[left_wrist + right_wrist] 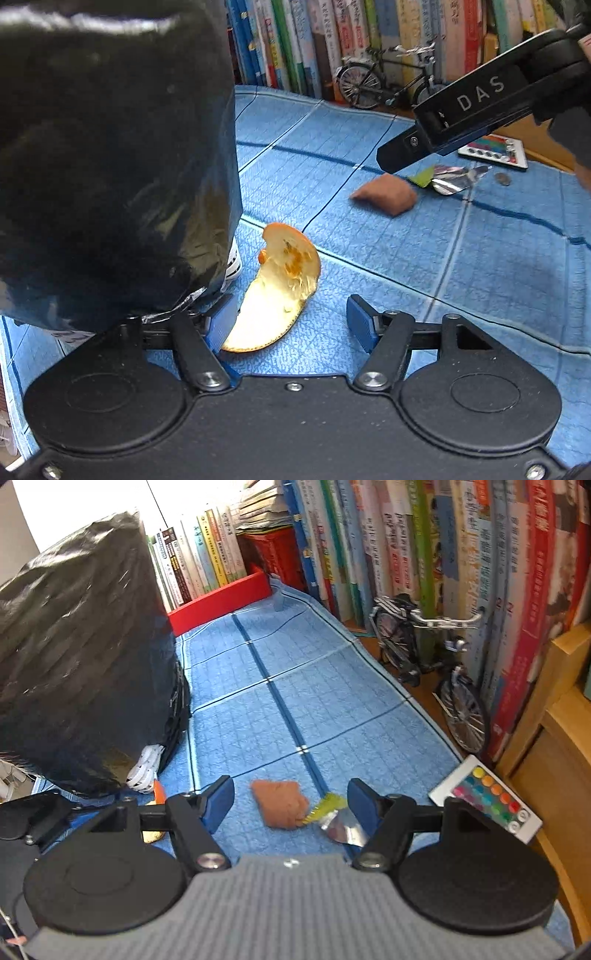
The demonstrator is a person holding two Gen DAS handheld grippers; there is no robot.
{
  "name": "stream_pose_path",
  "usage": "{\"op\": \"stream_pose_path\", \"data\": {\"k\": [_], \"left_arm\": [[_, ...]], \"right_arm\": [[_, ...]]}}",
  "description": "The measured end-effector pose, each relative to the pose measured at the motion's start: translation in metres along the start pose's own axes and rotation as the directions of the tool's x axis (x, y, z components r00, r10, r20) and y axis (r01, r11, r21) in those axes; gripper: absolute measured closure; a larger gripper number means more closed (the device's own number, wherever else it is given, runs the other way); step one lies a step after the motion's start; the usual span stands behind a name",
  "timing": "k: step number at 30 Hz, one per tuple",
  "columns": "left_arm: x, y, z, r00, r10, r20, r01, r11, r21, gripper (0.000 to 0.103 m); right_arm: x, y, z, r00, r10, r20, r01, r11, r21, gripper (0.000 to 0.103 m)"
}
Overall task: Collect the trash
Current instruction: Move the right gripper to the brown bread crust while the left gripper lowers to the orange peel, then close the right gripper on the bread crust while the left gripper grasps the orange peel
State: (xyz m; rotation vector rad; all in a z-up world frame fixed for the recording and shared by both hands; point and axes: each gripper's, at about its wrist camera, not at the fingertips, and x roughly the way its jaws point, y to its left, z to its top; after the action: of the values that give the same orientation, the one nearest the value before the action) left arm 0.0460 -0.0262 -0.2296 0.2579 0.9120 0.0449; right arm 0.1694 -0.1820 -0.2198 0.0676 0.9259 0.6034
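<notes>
peel (280,291): orange rind on blue mat (480,258), beside black bin (110,166)
axis: long, curved, running away from left tool (288,321), lower tip against its left pad
left tool: jaws apart, straddling peel, holding nothing; nearer arm
right tool (291,797): wide, empty, over brown scrap (280,805) and foil wrapper (343,827)
next: probably close on peel

On the mat (332,701) the bagged bin (81,664) stands at the left, the peel (277,288) just beside its base. To the right lies the crumpled lump (280,806), the foil wrapper (341,825) touching it. Farther right sits the remote (487,801), and the model bicycle (424,657) stands before the books (461,554) behind.
</notes>
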Motion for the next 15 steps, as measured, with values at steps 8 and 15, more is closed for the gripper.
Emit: {"op": "stream_pose_path", "data": {"k": [8,15], "left_arm": [[0.01,-0.003,0.001,0.999,-0.016,0.039,0.016,1.0,-0.007,0.026],[0.01,-0.001,0.004,0.996,-0.083,0.035,0.084,0.996,-0.035,0.074]], "right_arm": [[0.021,0.017,-0.002,0.998,-0.043,-0.05,0.041,0.998,-0.037,0.031],[0.036,0.029,-0.009,0.994,-0.073,-0.082,0.066,0.995,-0.079,0.052]]}}
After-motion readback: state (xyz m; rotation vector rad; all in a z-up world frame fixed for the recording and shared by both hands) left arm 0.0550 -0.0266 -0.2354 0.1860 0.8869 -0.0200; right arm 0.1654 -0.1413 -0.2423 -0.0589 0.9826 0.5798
